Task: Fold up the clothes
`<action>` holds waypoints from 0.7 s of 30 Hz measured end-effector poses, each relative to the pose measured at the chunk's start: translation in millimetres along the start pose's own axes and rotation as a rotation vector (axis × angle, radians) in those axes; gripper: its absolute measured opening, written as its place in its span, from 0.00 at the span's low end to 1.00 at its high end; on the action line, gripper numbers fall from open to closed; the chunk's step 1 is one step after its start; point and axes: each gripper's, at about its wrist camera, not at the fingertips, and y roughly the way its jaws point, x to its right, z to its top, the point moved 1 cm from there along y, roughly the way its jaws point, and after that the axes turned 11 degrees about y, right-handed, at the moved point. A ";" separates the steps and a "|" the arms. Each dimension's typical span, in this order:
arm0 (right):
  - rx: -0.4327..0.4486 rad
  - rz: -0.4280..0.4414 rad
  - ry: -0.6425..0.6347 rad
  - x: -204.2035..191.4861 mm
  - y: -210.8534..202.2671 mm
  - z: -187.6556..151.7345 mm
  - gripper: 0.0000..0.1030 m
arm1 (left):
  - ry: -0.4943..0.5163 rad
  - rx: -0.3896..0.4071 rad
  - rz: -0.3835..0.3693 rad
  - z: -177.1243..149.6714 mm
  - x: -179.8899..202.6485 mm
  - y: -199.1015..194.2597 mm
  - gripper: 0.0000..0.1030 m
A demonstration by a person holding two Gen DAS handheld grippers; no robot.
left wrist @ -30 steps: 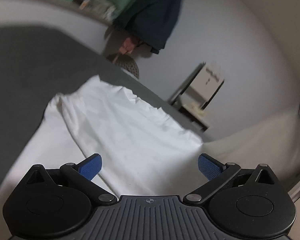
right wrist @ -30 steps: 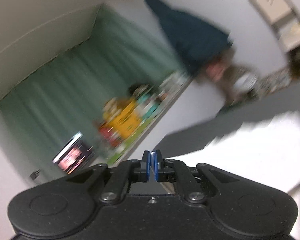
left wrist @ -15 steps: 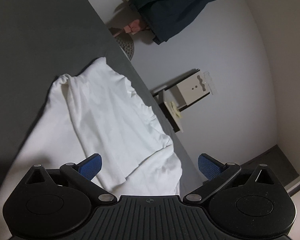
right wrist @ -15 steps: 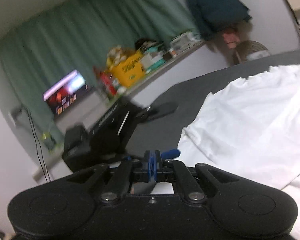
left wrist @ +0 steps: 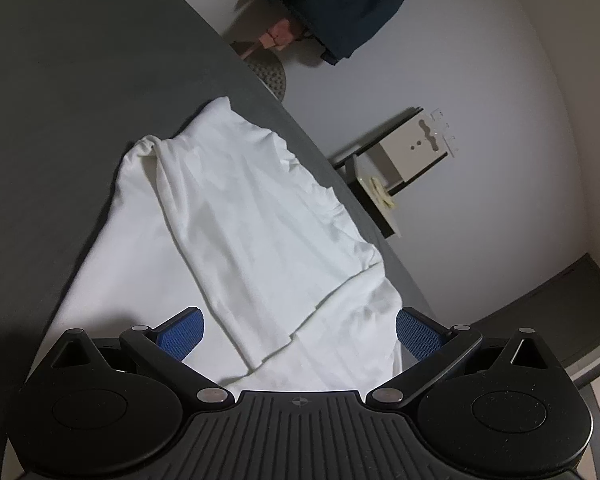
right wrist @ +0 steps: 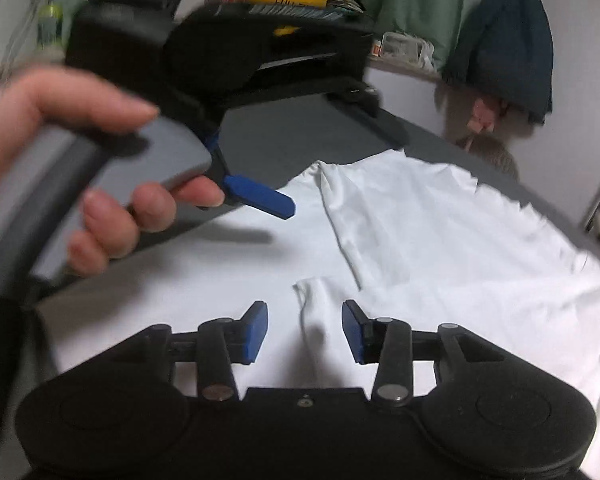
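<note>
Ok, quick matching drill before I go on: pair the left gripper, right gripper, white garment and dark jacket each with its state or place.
Things:
1. left gripper
2. right gripper
3. white garment
4. dark jacket

States or places:
A. hanging against the far wall
B. jaws opening, a fold corner of cloth ahead between them, nothing clamped
C. spread partly folded on the grey bed
D. jaws wide open above the cloth, gripping nothing

Pairs: 1-D, 2-B, 3-C, 4-A
</note>
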 end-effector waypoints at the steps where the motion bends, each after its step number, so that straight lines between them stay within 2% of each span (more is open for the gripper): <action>1: 0.003 -0.017 -0.013 -3.0 7.6 0.5 0.39 | -0.003 0.003 0.002 0.1 -1.0 -0.6 1.00; 4: -0.019 -0.044 -0.007 -6.1 31.7 2.3 0.37 | -0.027 0.016 -0.005 1.2 -6.3 -1.3 1.00; 6: -0.005 -0.041 0.030 4.7 29.0 -12.6 0.23 | -0.038 0.017 -0.003 1.3 -9.6 -0.2 1.00; 8: 0.001 -0.039 0.071 13.3 25.9 -13.4 0.08 | -0.043 0.015 0.004 1.6 -12.0 0.6 1.00; 11: 0.027 -0.020 0.166 26.7 16.3 -9.8 0.06 | -0.047 0.014 0.011 2.5 -13.6 1.4 1.00; 14: 0.102 0.021 0.234 34.4 -5.1 -0.5 0.06 | -0.059 0.036 -0.004 3.8 -13.8 -1.3 1.00; 18: 0.215 0.135 0.247 24.7 -43.3 14.3 0.06 | -0.106 0.105 -0.053 6.4 -17.0 -11.6 1.00; 21: 0.212 0.207 0.217 3.9 -54.1 13.2 0.06 | -0.160 0.167 -0.099 7.6 -22.8 -21.3 1.00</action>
